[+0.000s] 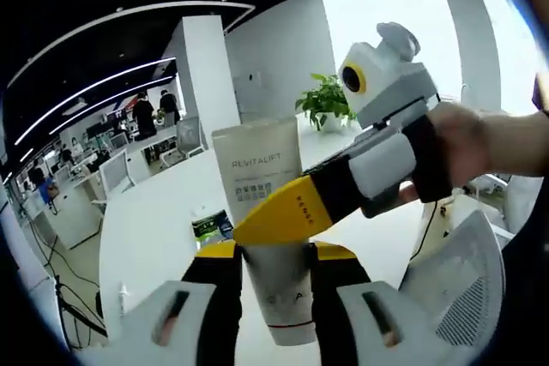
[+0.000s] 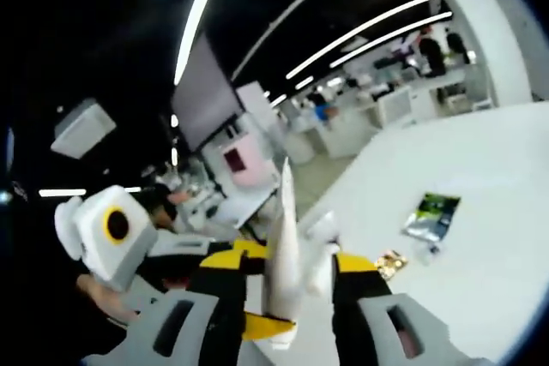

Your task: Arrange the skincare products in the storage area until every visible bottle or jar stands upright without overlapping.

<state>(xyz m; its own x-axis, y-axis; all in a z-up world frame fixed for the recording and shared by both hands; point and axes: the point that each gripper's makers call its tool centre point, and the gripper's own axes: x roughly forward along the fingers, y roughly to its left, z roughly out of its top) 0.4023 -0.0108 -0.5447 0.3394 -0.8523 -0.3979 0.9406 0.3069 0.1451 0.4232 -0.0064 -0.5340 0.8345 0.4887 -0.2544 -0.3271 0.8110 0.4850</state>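
Skincare tube (image 1: 266, 212), pale grey with REVITALIFT printed across its flat crimped end, is held off the counter between both claws: in the left gripper view it stands cap-down between the left claw (image 1: 276, 276), whose two black-and-yellow jaws press on either side of its lower body near the white cap, so that claw is closed on the tube. Across the tube's middle the right claw (image 1: 283, 216) comes in from the right, its yellow jaw tip lying over the front of the tube, with a person's hand (image 1: 459, 147) wrapped around its black grip farther back. In the right gripper view the same tube (image 2: 283, 246) appears edge-on as a thin white blade rising between the right claw (image 2: 287, 297), jaws tight to both of its faces, so this claw grips it too; the left claw (image 2: 219, 267) reaches in from the left at the tube's lower part. Beyond the tube lies the white counter (image 1: 163, 212), bearing a green-and-black packet (image 2: 433, 214) and a small gold-patterned sachet (image 2: 390, 263) near it, both well apart from the tube. Farther off a potted plant (image 1: 326, 100) stands at the counter's far end, with office desks and people behind
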